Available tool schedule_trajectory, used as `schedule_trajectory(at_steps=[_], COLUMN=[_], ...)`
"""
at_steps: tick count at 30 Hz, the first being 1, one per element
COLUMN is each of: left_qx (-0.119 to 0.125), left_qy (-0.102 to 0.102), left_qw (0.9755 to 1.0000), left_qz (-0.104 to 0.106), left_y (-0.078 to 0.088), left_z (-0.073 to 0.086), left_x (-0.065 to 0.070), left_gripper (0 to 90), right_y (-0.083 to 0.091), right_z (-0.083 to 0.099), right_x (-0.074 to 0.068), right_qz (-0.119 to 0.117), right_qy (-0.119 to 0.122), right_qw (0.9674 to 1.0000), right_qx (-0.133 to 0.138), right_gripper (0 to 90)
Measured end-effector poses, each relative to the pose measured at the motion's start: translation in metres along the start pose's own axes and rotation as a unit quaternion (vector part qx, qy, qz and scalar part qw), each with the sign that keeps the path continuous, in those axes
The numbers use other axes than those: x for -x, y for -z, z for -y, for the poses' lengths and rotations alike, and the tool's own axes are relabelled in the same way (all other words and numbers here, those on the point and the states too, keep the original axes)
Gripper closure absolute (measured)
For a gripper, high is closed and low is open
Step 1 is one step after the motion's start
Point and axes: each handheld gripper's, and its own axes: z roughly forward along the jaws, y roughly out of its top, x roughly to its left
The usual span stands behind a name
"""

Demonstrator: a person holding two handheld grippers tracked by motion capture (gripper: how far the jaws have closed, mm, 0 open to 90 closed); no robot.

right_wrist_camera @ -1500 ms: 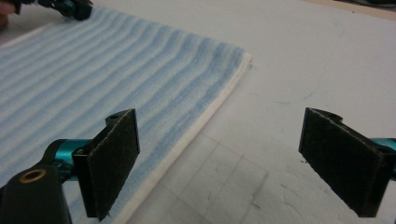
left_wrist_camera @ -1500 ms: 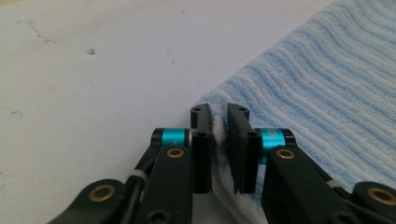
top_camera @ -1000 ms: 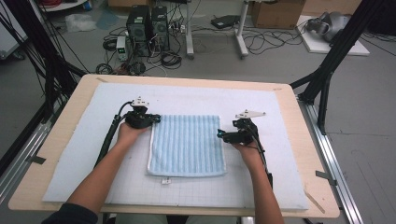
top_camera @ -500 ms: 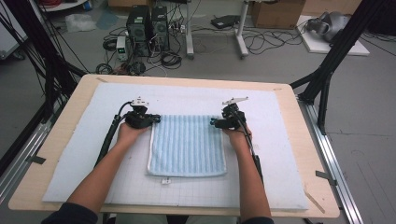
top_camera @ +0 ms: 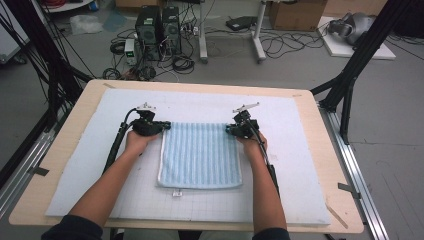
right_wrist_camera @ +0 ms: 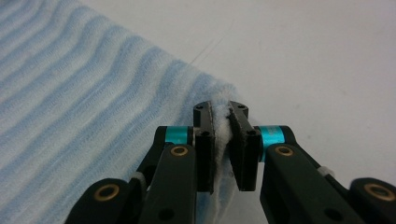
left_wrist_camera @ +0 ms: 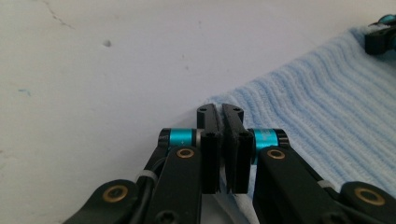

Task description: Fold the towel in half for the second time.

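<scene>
So I've got a light blue striped towel (top_camera: 200, 155) lying flat on the white mat (top_camera: 300, 165) that covers my table (top_camera: 325, 220), sitting roughly in the middle of it. My left tool (top_camera: 159, 127) is clamped on the far left corner of the towel, jaws pressed tight together with the cloth running in under them in the left tool's own view. My right tool (top_camera: 231, 129) has just been closing and now it's pinching the far right corner; in the right tool's view a bunched bit of white fluffy edge is squeezed between the jaws. Both of my hands are resting low on the mat at those two corners.

Labels: there's a small white tag (top_camera: 176, 192) poking out of the near edge of the towel, but it's too small to read. No brand or writing I can make out anywhere else. The mat has a faint grid printed on it along the near side, plus a few little marks and specks.

The table is pale wood with rounded corners and metal rails along the sides. Behind it on the grey floor: two black computer towers (top_camera: 160, 25), a big mess of cables (top_camera: 280, 45), and cardboard boxes (top_camera: 295, 12).
</scene>
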Motion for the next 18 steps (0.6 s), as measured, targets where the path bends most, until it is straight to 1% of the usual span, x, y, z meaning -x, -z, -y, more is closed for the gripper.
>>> schedule_trajectory(at_steps=[1, 2, 3, 4, 5, 7, 9, 10, 12, 14, 16, 18], left_qx=[0.005, 0.014, 0.016, 0.018, 0.018, 0.027, 0.046, 0.055, 0.063, 0.06, 0.062, 0.061], left_qy=[0.0, 0.004, 0.008, 0.009, 0.007, 0.008, 0.002, -0.005, -0.015, -0.013, -0.015, -0.017], left_qw=[1.0, 0.9999, 0.9998, 0.9998, 0.9998, 0.9996, 0.9989, 0.9984, 0.9979, 0.998, 0.9978, 0.9978], left_qz=[-0.002, -0.003, -0.001, 0.0, 0.0, 0.0, 0.003, 0.006, 0.009, 0.014, 0.017, 0.021], left_y=[0.0, 0.001, 0.001, 0.001, 0.001, 0.0, 0.0, 0.0, 0.001, 0.003, 0.006, 0.009], left_z=[-0.001, -0.003, -0.004, -0.007, -0.01, -0.016, -0.021, -0.022, -0.022, -0.022, -0.021, -0.021], left_x=[0.0, -0.001, -0.001, -0.002, -0.002, -0.003, -0.002, -0.002, -0.002, -0.001, 0.0, 0.001], left_gripper=[85.8, 85.9, 85.9, 85.9, 85.9, 85.9, 85.9, 85.9, 85.8, 85.6, 85.5, 85.5], right_y=[0.002, 0.003, 0.006, 0.007, 0.008, 0.011, 0.013, 0.014, 0.017, 0.019, 0.021, 0.024], right_z=[0.0, -0.001, -0.001, -0.002, -0.002, -0.003, -0.004, -0.004, -0.004, -0.004, -0.004, -0.003], right_x=[0.001, 0.002, 0.003, 0.004, 0.004, 0.004, 0.004, 0.005, 0.006, 0.007, 0.007, 0.005], right_qz=[0.001, 0.002, 0.007, 0.009, 0.013, 0.021, 0.031, 0.031, 0.031, 0.029, 0.021, 0.02], right_qy=[-0.006, -0.006, -0.012, -0.013, -0.015, -0.016, -0.017, -0.022, -0.024, -0.024, -0.028, -0.02], right_qw=[1.0, 0.9999, 0.9997, 0.9995, 0.9992, 0.9987, 0.998, 0.9978, 0.9971, 0.9967, 0.9968, 0.9968], right_qx=[0.005, 0.011, 0.021, 0.028, 0.034, 0.044, 0.053, 0.055, 0.065, 0.072, 0.072, 0.074], right_gripper=[82.2, 82.3, 82.3, 82.4, 82.3, 82.3, 82.3, 82.2, 81.8, 81.0, 80.8, 80.8])
